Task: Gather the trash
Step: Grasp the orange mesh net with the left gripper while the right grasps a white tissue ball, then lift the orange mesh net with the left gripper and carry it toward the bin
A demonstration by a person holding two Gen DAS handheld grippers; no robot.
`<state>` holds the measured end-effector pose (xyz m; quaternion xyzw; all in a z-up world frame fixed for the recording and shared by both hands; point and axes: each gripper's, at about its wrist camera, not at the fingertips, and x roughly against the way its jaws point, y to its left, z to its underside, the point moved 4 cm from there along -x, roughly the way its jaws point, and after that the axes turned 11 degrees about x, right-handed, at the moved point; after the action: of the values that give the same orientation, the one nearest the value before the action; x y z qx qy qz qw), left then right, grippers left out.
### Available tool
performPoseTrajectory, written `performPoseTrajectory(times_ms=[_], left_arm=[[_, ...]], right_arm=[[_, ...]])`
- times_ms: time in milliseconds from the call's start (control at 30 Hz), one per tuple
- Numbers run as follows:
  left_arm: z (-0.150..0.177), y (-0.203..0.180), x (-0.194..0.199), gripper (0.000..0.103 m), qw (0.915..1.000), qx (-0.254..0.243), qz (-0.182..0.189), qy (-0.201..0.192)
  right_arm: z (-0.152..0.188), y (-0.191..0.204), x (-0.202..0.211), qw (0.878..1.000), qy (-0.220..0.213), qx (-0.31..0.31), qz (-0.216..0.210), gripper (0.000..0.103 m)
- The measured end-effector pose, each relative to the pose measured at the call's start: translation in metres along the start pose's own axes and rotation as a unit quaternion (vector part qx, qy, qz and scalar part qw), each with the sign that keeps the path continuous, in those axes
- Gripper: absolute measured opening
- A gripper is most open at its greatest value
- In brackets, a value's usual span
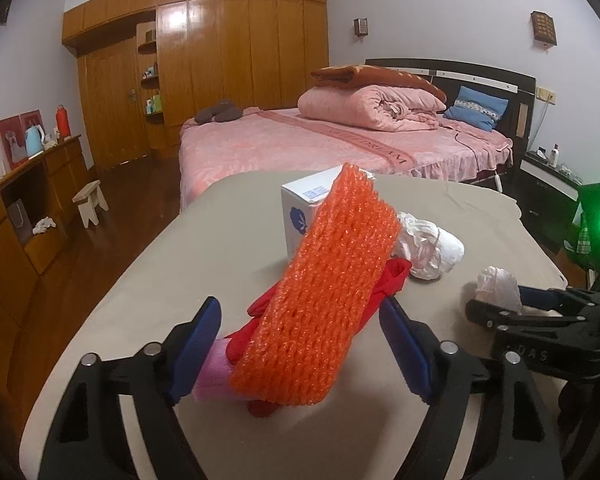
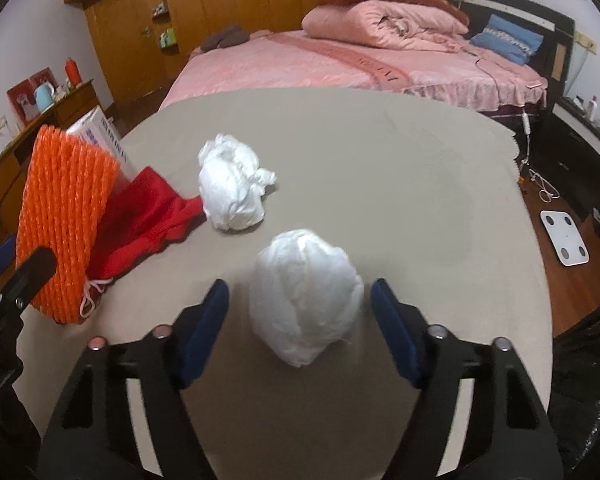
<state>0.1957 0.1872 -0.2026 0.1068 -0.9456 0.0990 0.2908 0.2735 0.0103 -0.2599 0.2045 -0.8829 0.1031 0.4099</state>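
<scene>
The right gripper (image 2: 300, 312) stood open astride a white wad (image 2: 304, 300), pads clear; closing seemed next. The left gripper (image 1: 300, 336) gaped around orange foam netting (image 1: 328, 288). At eleven o'clock, another crumpled wad (image 2: 232, 184) beside red cloth (image 2: 148, 216); nothing blocked.

Two white wads (image 2: 305, 300) (image 2: 232, 184), one orange net (image 1: 332, 296), one red bag (image 2: 148, 216), one box (image 1: 304, 208)

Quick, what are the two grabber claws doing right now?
Left gripper: open, around the orange foam net, not squeezing it.
Right gripper: open, around the white crumpled ball, not touching it.
</scene>
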Motion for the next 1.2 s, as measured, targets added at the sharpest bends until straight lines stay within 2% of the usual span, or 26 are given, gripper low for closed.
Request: performPoseTrajectory(times_ms=[33, 100, 167, 200, 300, 400, 600, 767, 933, 1067, 1133, 1200], left_arm=[[0.000, -0.001, -0.001, 0.075, 1.0000, 0.001, 0.001, 0.001], [0.001, -0.004, -0.003, 0.064, 1.0000, 0.000, 0.008, 0.006], [0.002, -0.007, -0.003, 0.059, 0.9999, -0.003, 0.007, 0.008], [0.002, -0.008, -0.004, 0.052, 0.9999, -0.004, 0.007, 0.008], [0.003, -0.011, -0.003, 0.040, 0.9999, 0.000, 0.007, 0.009], [0.003, -0.014, 0.002, 0.034, 1.0000, -0.002, 0.007, 0.004], [0.002, -0.022, 0.019, 0.029, 0.9998, -0.002, 0.018, -0.009], [0.009, -0.036, 0.031, 0.029, 0.9994, -0.005, 0.035, -0.007], [0.023, -0.051, 0.027, 0.027, 0.9984, -0.018, 0.049, 0.020], [0.036, -0.062, 0.012, 0.027, 0.9972, -0.035, 0.042, 0.051], [0.039, -0.066, 0.005, 0.029, 0.9960, -0.040, 0.043, 0.067], [0.039, -0.066, 0.002, 0.042, 0.9960, -0.039, 0.041, 0.068]], right_arm=[[0.001, 0.001, 0.000, 1.000, 0.000, -0.001, -0.001, 0.058], [0.003, 0.000, 0.000, 1.000, -0.002, -0.006, -0.009, 0.047], [0.003, -0.002, 0.001, 1.000, -0.005, -0.011, -0.012, 0.045], [0.003, -0.002, 0.002, 1.000, -0.006, -0.012, -0.013, 0.044], [0.005, -0.002, 0.007, 1.000, -0.010, -0.009, -0.014, 0.043], [0.005, -0.001, 0.013, 1.000, -0.016, -0.003, -0.014, 0.043], [0.008, -0.006, 0.030, 0.999, -0.029, -0.010, -0.017, 0.043], [0.016, -0.015, 0.045, 0.999, -0.032, -0.019, -0.014, 0.043], [0.027, -0.025, 0.055, 0.999, -0.029, -0.026, -0.008, 0.043], [0.037, -0.030, 0.057, 0.999, -0.022, -0.034, -0.004, 0.043], [0.040, -0.032, 0.058, 0.999, -0.021, -0.036, -0.004, 0.043], [0.042, -0.033, 0.059, 0.999, -0.022, -0.037, -0.004, 0.043]])
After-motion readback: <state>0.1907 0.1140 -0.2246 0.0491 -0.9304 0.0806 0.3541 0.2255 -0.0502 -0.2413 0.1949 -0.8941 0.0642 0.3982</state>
